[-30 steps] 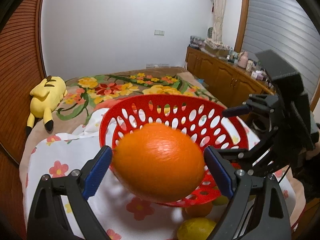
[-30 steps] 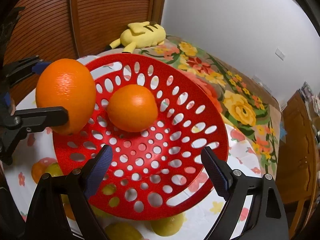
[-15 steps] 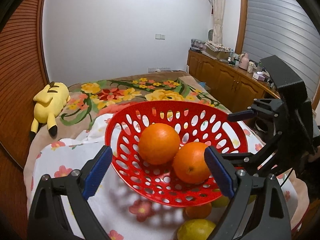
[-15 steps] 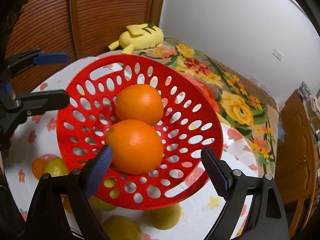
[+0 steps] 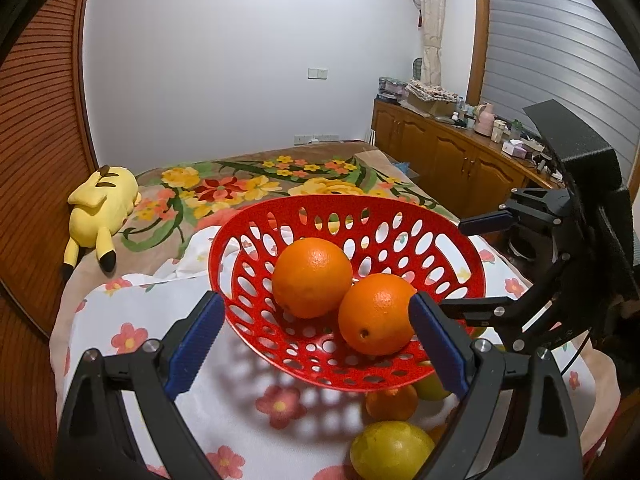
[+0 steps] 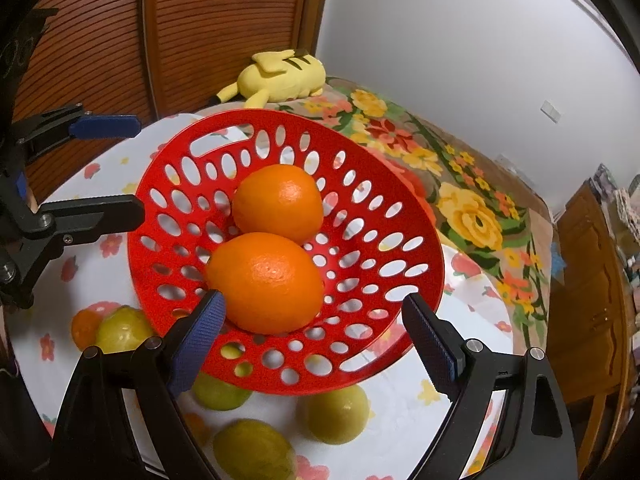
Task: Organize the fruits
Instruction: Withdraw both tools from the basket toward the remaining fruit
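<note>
Now, left wrist: left claw (image 5: 316,340) released, empty; two oranges (image 5: 312,277) in red basket (image 5: 460,256); basket hides loose fruit (image 5: 390,402) | right wrist: right claw (image 6: 314,338) released, empty; its finger (image 6: 196,336) overlaps nearer orange (image 6: 264,280); lemons (image 6: 336,414) partly under rim.

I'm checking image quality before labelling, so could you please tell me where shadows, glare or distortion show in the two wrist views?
Left wrist view: the red basket casts a hole-patterned shadow on the floral sheet; wall and wardrobe lines bow strongly. Right wrist view: soft highlights on both oranges, dark vignette corners.
</note>
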